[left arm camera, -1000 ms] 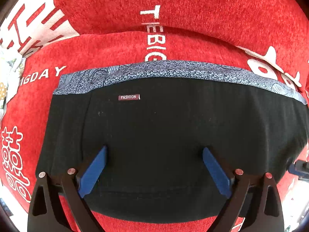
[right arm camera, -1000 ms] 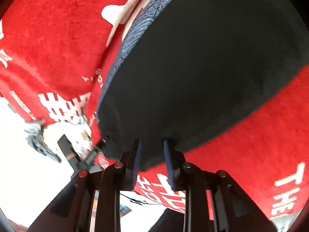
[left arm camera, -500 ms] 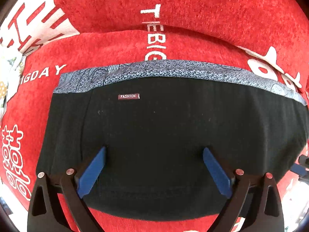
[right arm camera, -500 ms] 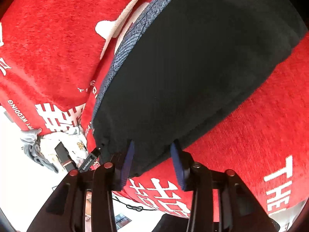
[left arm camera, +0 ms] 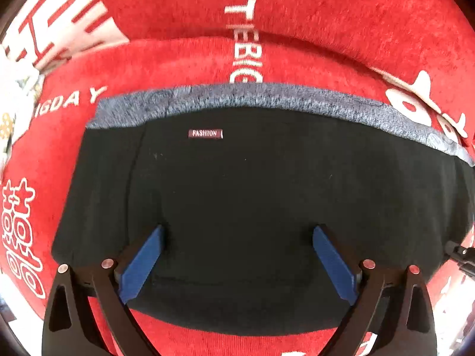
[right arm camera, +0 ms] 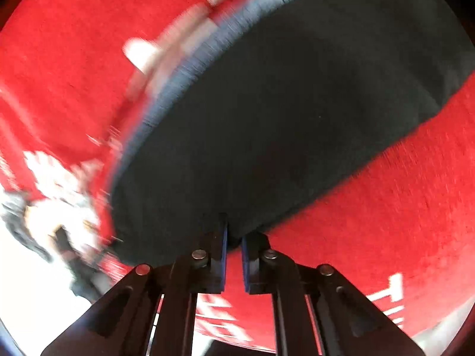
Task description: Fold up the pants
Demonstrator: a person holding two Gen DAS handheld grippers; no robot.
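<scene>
Black pants with a grey patterned waistband and a small FASHION label lie flat on a red blanket. My left gripper points straight down over them. It is open, its blue pads wide apart above the fabric and holding nothing. In the right wrist view, which is blurred, the pants fill the middle. My right gripper is shut on their near black edge, and a fold of cloth sits pinched between the blue pads.
The red blanket with white lettering covers the surface all around the pants. A fold of it rises behind the waistband. At the lower left of the right wrist view lie white ground and some blurred grey clutter.
The right gripper's jaws spread a little, then shut on the pants' edge, and that view tilted and blurred. The left gripper stayed open in place.
</scene>
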